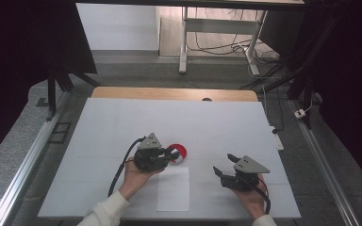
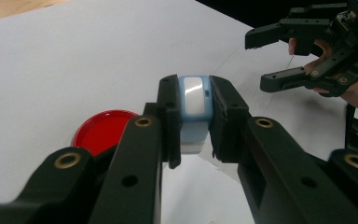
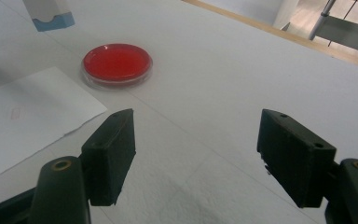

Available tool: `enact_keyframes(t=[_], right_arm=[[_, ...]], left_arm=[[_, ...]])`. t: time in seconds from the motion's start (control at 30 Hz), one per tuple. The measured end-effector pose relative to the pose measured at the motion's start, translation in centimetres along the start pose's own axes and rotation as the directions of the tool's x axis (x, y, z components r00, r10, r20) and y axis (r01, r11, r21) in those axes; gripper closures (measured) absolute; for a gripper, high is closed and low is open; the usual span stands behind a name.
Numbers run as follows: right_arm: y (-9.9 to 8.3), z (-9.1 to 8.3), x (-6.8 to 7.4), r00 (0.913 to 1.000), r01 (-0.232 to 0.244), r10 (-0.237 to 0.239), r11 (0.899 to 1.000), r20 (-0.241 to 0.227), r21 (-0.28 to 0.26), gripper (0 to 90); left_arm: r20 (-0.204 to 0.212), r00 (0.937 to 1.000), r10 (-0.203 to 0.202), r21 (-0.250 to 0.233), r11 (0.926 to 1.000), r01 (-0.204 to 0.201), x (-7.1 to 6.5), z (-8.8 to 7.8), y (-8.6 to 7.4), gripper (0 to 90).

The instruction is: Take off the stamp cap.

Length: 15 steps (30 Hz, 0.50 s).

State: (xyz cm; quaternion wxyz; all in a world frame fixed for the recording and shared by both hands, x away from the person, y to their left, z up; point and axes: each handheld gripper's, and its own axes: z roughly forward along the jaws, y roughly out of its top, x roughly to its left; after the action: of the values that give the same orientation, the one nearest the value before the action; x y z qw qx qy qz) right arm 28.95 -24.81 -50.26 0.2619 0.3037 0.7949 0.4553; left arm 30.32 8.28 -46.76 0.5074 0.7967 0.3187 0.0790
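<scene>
Above red petri dish (image 2: 103, 132), near counter (image 1: 122, 122) centre, left hand-held gripper (image 2: 195, 116) pinches small blue-and-white block (image 2: 194, 100), held off surface. Right hand-held gripper (image 3: 193, 154) spread, empty, well right. Risk: narrow grip slackens, block drops, strikes dish or paper sheet (image 1: 173, 188).

Left gripper (image 1: 169, 154): black body, grey three-cornered plate on top, black cable trailing toward near edge. Right gripper (image 1: 223, 165): same black build, same grey plate. Jaws: blocky black bars, brass-coloured rivets at pivots, small screw holes along links. Person's sleeves (image 1: 107, 212): cream, knit-like, bare hands.
</scene>
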Motion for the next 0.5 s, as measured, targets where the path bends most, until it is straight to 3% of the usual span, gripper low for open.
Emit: enact_keyframes(t=[0.5], right_arm=[[0.6,1.4,2.0,0.9997,0.019,-0.020,1.000,-0.011,-0.021,29.4]], left_arm=[[0.001,1.0000,0.001,0.005,1.0000,-0.001,-0.1,0.1,0.0,75.1]])
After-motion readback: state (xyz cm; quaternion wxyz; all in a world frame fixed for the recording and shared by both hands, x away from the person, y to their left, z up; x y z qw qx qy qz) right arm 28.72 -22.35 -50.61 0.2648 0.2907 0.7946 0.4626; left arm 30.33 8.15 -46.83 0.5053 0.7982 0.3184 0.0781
